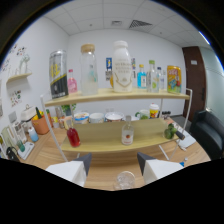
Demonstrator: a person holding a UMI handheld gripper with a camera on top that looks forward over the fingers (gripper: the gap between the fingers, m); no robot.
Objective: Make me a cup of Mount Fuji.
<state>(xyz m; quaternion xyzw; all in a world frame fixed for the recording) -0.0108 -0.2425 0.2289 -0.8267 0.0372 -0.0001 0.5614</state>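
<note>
Glass (124, 179) half-hidden between open claw (114, 169)

Clear glass (125, 180) cut off below, bottle labels unreadable

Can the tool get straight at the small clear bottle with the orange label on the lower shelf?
Probably yes. The tool is open, the bottle stands alone beyond its fingers, and only a low clear glass sits between them.

A clear glass (124, 179) stands between the open hand-held gripper (114, 161) fingers; shelf (117, 143) just beyond.
</note>
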